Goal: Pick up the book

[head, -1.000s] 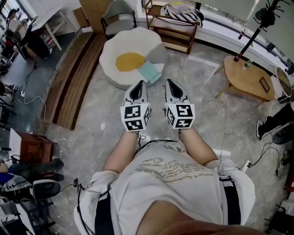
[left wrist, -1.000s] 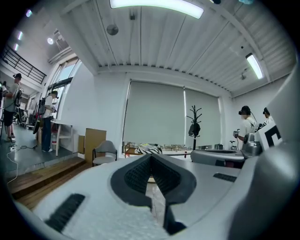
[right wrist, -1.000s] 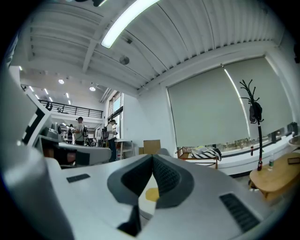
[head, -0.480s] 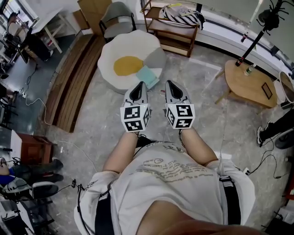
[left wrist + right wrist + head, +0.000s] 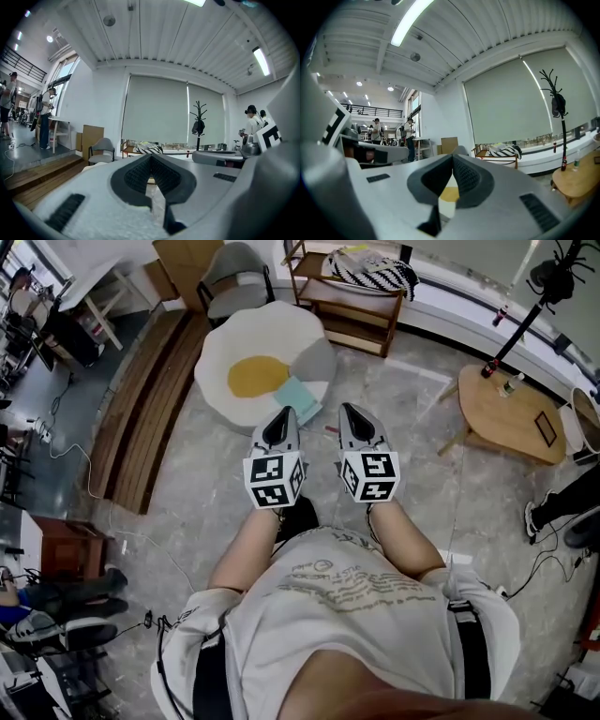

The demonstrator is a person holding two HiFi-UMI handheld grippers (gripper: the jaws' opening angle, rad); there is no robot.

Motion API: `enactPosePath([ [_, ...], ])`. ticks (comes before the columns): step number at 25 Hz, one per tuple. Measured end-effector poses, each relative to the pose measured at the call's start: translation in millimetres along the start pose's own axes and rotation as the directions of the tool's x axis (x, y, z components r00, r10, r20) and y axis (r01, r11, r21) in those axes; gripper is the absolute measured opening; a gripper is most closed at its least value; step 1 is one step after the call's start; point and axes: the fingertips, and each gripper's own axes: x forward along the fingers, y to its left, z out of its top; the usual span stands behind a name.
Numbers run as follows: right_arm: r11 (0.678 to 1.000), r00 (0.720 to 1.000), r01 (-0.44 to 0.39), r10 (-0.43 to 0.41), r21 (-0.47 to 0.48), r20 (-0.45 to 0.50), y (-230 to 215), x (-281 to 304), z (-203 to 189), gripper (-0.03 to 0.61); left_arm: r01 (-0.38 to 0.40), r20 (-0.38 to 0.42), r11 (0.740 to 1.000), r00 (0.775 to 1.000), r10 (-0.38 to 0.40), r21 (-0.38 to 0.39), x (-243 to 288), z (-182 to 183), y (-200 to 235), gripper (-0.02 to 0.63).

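Head view: the floor (image 5: 202,493) is grey stone tile, with a raised wooden step (image 5: 141,399) along the left. Farther off sits a white egg-shaped pouf (image 5: 234,343) with a yellow centre. The book (image 5: 298,395), pale teal, lies on its near right edge, just by a grey cushion (image 5: 319,360). The left gripper (image 5: 286,414) and right gripper (image 5: 349,412) are side by side on the near side of the pouf, pointing at it and clear of the book. A wooden table (image 5: 511,413) stands at the right and a shelf (image 5: 347,296) at the far wall.

Left gripper view: the left gripper (image 5: 151,157) has its jaws pressed together, with nothing in them. Beyond are a grey chair (image 5: 102,151), a drawn blind (image 5: 154,110) and a coat stand (image 5: 198,123).

Right gripper view: the right gripper (image 5: 453,157) is likewise pressed together and empty. The shelf (image 5: 499,157), stand (image 5: 555,108) and table (image 5: 576,180) lie beyond.
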Motion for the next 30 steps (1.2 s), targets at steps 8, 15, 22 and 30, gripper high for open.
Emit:
enactPosePath([
  [8,1.0,1.0,-0.019,0.019,-0.01,-0.007,-0.4,33.7,-2.1,0.028,0.002,-0.006,1.0,1.0,-0.002,-0.015,26.5,-2.7,16.3,0.02],
  [15,1.0,1.0,-0.02,0.02,-0.021,-0.017,-5.8,69.5,-5.4,0.028,0.006,-0.014,0.999,1.0,-0.006,-0.047,60.7,-5.0,39.5,0.02],
  [22,1.0,1.0,0.01,-0.01,-0.022,0.002,-25.0,116.3,13.6,0.028,0.044,-0.012,0.999,0.999,-0.044,-0.023,111.7,14.4,55.7,0.02],
  [30,1.0,1.0,0.016,-0.016,-0.017,0.0,-29.1,170.1,30.5,0.028,0.05,-0.022,0.998,0.998,-0.051,-0.026,154.7,34.2,91.0,0.02],
])
